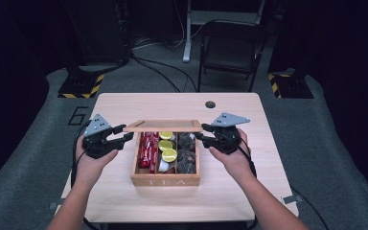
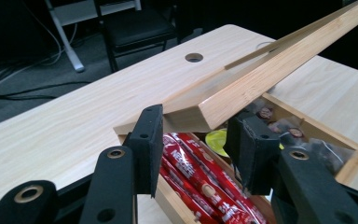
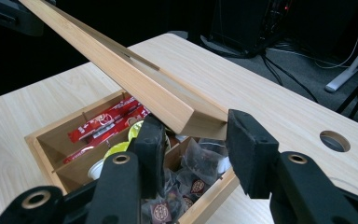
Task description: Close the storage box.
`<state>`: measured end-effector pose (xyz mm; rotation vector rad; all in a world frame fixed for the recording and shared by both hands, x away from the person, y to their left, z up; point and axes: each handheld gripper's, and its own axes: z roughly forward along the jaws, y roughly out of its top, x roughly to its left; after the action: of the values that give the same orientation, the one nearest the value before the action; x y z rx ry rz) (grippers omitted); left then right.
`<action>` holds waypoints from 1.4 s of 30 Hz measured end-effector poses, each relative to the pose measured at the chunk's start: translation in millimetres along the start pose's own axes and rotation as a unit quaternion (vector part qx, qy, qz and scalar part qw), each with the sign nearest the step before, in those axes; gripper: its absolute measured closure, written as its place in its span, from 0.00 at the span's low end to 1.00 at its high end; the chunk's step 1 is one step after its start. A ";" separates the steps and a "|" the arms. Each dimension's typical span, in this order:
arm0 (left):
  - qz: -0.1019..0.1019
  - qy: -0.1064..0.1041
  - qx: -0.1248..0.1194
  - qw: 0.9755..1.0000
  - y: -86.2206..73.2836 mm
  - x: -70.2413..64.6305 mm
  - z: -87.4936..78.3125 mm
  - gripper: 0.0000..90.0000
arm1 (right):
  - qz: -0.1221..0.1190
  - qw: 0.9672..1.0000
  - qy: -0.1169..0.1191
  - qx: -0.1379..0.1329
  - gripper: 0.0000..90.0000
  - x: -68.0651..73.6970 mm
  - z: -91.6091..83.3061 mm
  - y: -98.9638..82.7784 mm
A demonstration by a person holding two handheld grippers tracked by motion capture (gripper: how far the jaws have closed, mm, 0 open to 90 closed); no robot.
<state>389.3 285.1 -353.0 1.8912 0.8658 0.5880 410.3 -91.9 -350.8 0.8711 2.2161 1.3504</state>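
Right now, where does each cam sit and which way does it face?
High view: above the person's side, looking forward and down at the table, tea box and raised lid; both forearms, left gripper, right gripper.
Left gripper view: rides the left gripper, facing across the box; jaws clamp the lid's corner.
Right gripper view: rides the right gripper, facing the opposite way; jaws clamp the lid's other end.
Shared: lid, box, table hole.

The wooden lid [image 1: 163,126] is a flat, pale rectangular frame, lifted and tilted above the open tea box [image 1: 165,180]. Each short end sits between a gripper's pads. The box stands mid-bench, its compartments holding red sachets, yellow-green capsules and dark packets.
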 end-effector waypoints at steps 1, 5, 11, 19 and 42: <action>-0.002 -0.003 -0.003 1.000 -1.3 -0.2 -0.6 0.63 | -0.004 1.000 0.002 -0.001 0.64 0.1 0.1 -0.9; -0.004 -0.008 -0.008 1.000 -5.0 -2.8 -4.8 0.63 | -0.004 1.000 0.003 0.000 0.64 1.8 -0.7 -4.6; 0.009 -0.003 -0.002 1.000 -10.6 -8.9 -7.9 0.63 | -0.004 1.000 0.004 0.003 0.64 5.0 -1.7 -11.8; 0.013 -0.004 0.004 1.000 -20.5 -13.9 -9.0 0.63 | -0.002 1.000 0.007 0.008 0.64 10.2 -2.9 -21.2; -0.005 -0.007 0.016 1.000 -48.1 -25.0 -9.1 0.63 | 0.004 1.000 0.021 0.012 0.64 20.7 -6.1 -49.0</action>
<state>351.6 285.6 -393.1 1.9153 0.8801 0.5568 376.7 -98.1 -392.1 0.8675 2.2680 1.3608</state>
